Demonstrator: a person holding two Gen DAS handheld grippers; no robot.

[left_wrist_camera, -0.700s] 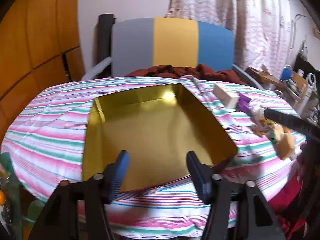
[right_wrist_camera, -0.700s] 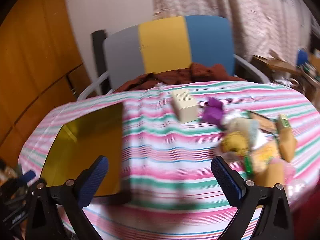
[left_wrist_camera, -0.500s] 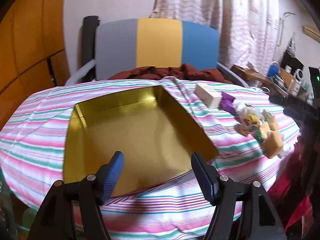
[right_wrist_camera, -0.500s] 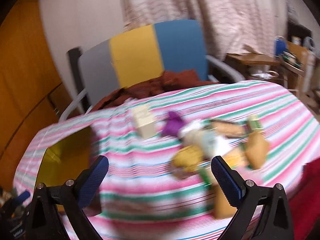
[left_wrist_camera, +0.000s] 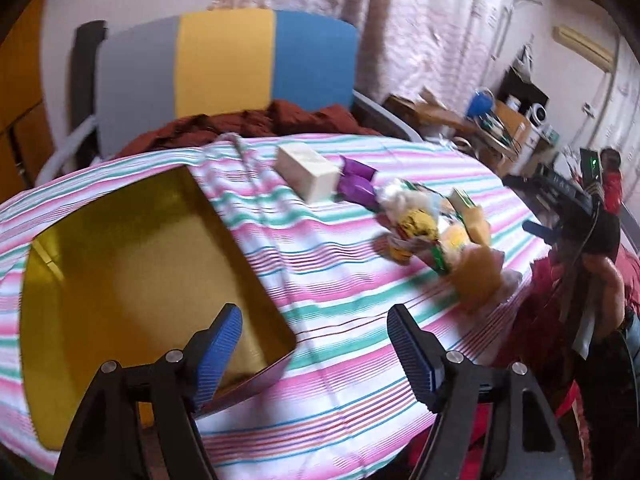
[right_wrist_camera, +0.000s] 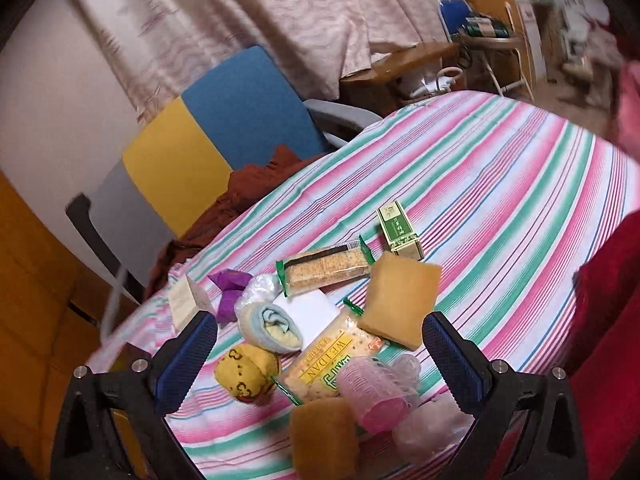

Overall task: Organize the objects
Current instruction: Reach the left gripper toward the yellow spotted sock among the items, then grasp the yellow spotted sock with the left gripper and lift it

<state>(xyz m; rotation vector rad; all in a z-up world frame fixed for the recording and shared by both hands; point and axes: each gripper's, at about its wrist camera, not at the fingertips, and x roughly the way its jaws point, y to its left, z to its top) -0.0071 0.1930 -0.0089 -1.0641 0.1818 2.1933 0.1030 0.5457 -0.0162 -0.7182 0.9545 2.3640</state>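
The left gripper (left_wrist_camera: 314, 344) hangs above the near edge of a table covered with a striped cloth (left_wrist_camera: 352, 304), its blue-padded jaws spread apart with nothing between them. Just beyond its left finger sits an empty gold tin (left_wrist_camera: 120, 280), whose near right corner lies right under that finger. Ahead and to the right of this gripper is the pile of things to be sorted. A white box (left_wrist_camera: 308, 170) is the farthest of them, and a purple wrapper (left_wrist_camera: 356, 184) touches its right side. The rest is bunched nearer the table's right edge and is blurred in this view.

The right gripper (right_wrist_camera: 320, 352) is also released, jaws wide, holding nothing. It hovers directly over the pile. Between its fingers lie a yellow cracker packet (right_wrist_camera: 332, 360), a rolled blue and yellow towel (right_wrist_camera: 272, 326) and a stack of pink cups (right_wrist_camera: 374, 392). A tan sponge (right_wrist_camera: 400, 300) lies just ahead, toward its right finger. A second tan sponge (right_wrist_camera: 324, 436) lies closest to the camera, below the cups. A yellow patterned sock ball (right_wrist_camera: 244, 372) sits just inside its left finger. Farther out are a green-edged biscuit packet (right_wrist_camera: 324, 268) and a small green box (right_wrist_camera: 400, 232). The white box (right_wrist_camera: 186, 300) and purple wrapper (right_wrist_camera: 230, 290) lie beyond the left finger. A chair with grey, yellow and blue panels (right_wrist_camera: 216, 120) stands behind the table.
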